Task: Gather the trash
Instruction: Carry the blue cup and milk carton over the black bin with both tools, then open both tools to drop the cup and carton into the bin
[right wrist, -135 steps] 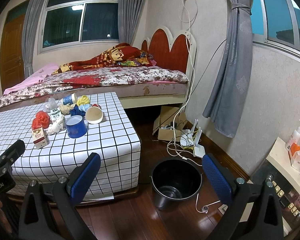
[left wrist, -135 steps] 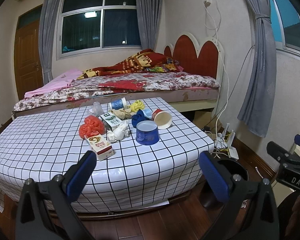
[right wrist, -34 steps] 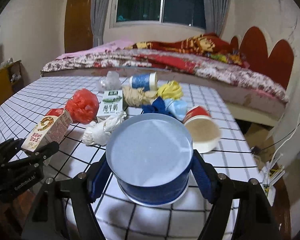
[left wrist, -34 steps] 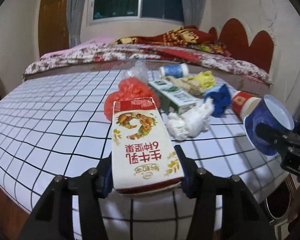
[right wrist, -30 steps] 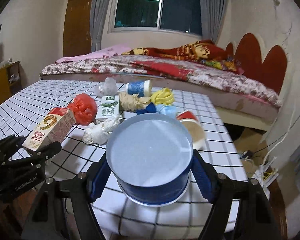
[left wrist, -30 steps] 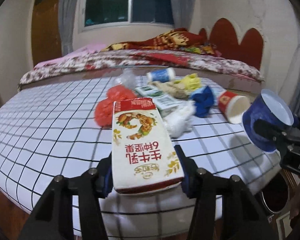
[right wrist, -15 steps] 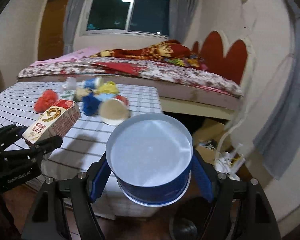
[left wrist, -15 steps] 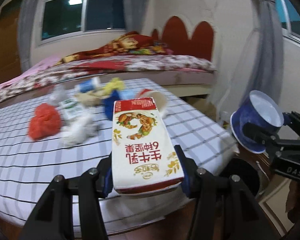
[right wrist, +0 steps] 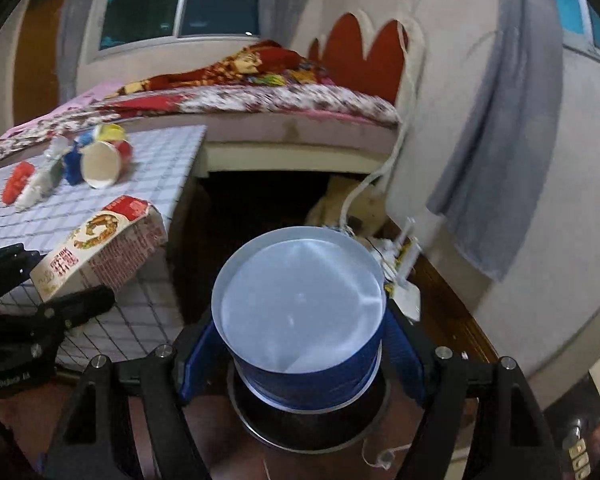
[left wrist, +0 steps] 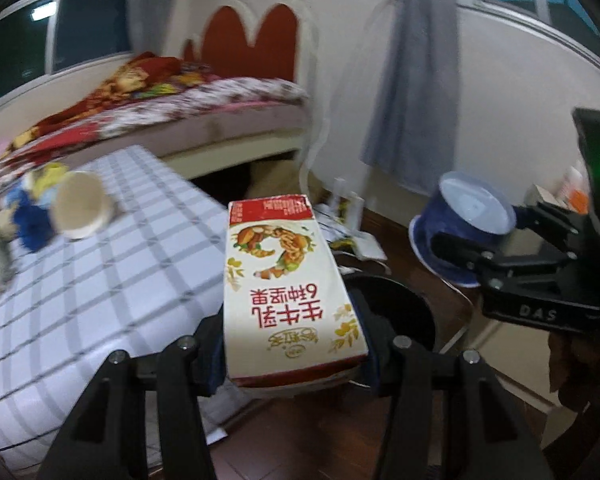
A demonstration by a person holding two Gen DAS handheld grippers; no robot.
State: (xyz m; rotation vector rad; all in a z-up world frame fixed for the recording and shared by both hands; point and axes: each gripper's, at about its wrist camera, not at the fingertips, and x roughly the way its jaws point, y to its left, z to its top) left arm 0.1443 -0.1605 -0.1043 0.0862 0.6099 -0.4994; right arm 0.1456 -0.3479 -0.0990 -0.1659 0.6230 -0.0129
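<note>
Trash rides in both grippers: our left gripper (left wrist: 294, 356) clamps a milk carton (left wrist: 286, 280), our right gripper (right wrist: 300, 356) grips a blue paper bowl (right wrist: 300, 316), angled down over the black bucket (right wrist: 268, 424) beside the checkered table (right wrist: 152, 176).

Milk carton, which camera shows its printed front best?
The left wrist view: the milk carton fills the centre, label facing the camera. The right wrist view shows it only obliquely at the left edge.

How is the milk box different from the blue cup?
The milk carton is a flat-sided white and red box with pictures; the blue cup is round and plain. The left gripper holds the carton; the right gripper holds the cup. Both are held off the table near the black bucket.
</note>
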